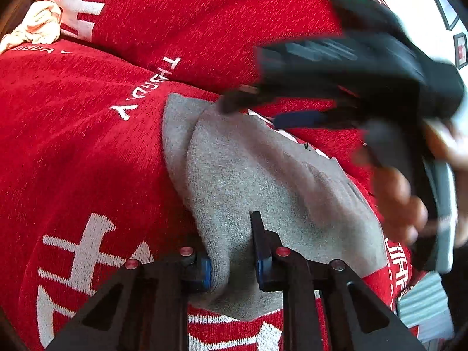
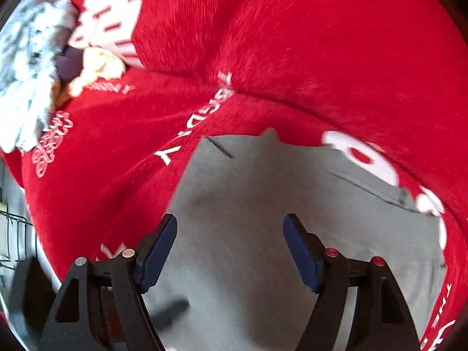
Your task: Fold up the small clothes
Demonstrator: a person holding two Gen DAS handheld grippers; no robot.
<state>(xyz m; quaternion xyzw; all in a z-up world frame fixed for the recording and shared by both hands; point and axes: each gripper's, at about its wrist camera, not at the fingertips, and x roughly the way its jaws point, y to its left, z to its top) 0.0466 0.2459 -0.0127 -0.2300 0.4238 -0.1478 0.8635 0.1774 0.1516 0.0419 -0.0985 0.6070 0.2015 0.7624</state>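
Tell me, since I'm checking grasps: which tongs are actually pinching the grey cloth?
The left tongs: their pads squeeze a raised fold of the grey cloth. The right tongs hang open above it, pads apart, gripping nothing.

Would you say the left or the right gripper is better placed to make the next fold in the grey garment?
Probably the left gripper: it already pinches a fold of the grey garment. The right gripper hangs open above it, holding nothing.
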